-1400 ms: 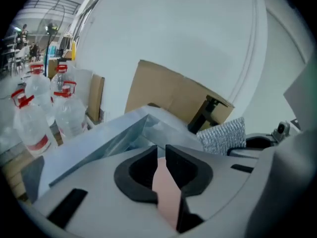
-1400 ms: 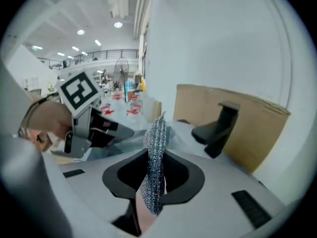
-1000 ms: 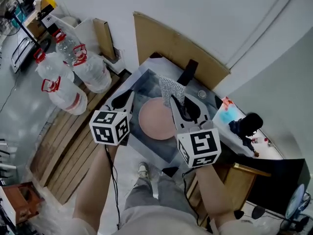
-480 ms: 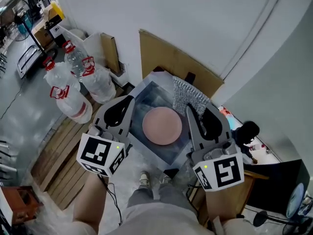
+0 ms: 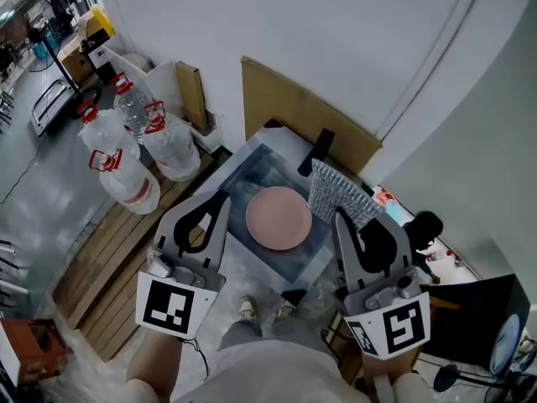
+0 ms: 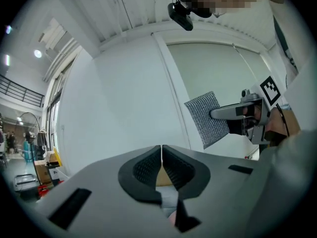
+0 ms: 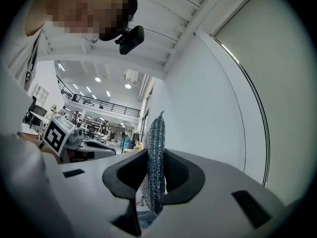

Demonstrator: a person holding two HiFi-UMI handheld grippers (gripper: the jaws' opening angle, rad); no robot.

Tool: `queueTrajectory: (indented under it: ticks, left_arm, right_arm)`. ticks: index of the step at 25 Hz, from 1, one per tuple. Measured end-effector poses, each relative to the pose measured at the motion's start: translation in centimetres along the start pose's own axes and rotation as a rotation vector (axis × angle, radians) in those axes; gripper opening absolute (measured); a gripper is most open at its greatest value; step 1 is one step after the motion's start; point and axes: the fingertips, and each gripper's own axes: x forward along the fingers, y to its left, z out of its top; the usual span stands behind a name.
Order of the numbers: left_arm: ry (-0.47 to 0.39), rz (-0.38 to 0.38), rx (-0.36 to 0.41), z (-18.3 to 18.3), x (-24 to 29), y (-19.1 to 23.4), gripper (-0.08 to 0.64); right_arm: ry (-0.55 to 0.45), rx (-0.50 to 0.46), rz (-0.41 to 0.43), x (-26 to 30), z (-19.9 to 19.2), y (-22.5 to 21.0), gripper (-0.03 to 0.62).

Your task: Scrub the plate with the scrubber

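Scrubber [image 5: 337,193] lifted away from plate [image 5: 278,217], clenched in right claw [image 5: 339,217], left claw [image 5: 221,197] just closed, empty

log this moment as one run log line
left gripper: jaws just closed, empty | right gripper: shut on scrubber | plate: in tray, clear of scrubber

Plain salmon pink on the plate [image 5: 278,217], mottled blue-grey on the basin [image 5: 252,162], and glinting silver-grey woven mesh on the scrubber [image 5: 340,194] at the plate's 2 o'clock. Pale grey on the left gripper [image 5: 220,201] and right gripper [image 5: 339,218], with black ribbed pads [image 6: 146,167] and black-on-white square patterns on the marker cubes [image 5: 172,306]. At 10 o'clock of the head view, clear water bottles [image 5: 126,175] with red caps and handles; brown cardboard [image 5: 294,107] at 12 o'clock, tan wooden slats [image 5: 101,259] at 8 o'clock.
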Motion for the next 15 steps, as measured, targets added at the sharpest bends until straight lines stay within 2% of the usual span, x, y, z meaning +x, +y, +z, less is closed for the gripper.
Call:
queueTrajectory:
  ticks: [8, 15]
  left_arm:
    - [0.027, 0.000, 0.011, -0.8, -1.3, -0.9, 0.025]
    - [0.053, -0.002, -0.017, -1.9, -2.1, -1.6, 0.025]
  right_arm:
    - [0.022, -0.011, 0.046, -1.0, -0.7, 1.4, 0.104]
    - [0.052, 0.018, 0.069, -1.5, -2.1, 2.5, 0.104]
